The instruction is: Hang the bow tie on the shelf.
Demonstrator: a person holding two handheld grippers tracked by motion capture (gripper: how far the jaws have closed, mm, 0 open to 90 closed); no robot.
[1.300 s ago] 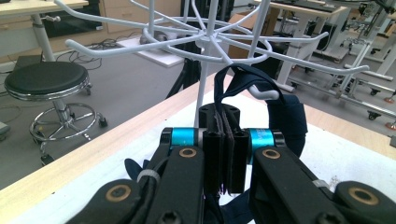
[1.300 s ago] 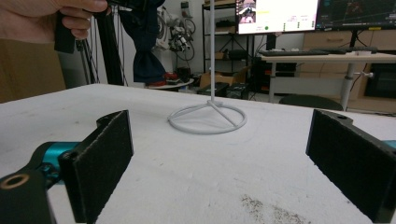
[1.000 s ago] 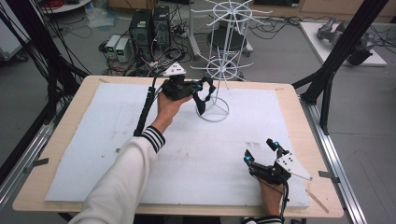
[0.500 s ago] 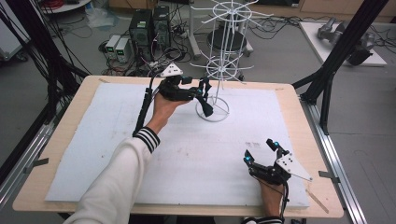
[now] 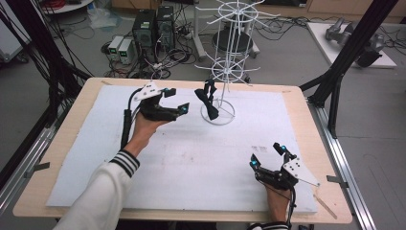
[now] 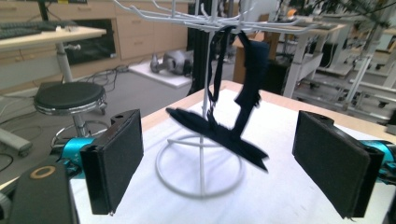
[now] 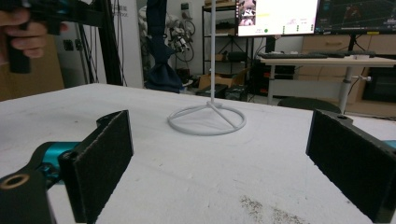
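hanging now from a lower arm of the white wire rack [image 5: 229, 72], upper middle of the high view: a dark bow tie [image 5: 207, 101], strap looped over the arm so the bow dangles tilted just above the ring base. looks like soft navy-black fabric, flat wings, thin strap. just left of it, left claw [image 5: 184, 106], jaws just opened wide with nothing between, likely after letting go. lower right on the white bench [image 5: 191, 163], right claw [image 5: 268, 155] resting wide and unladen.
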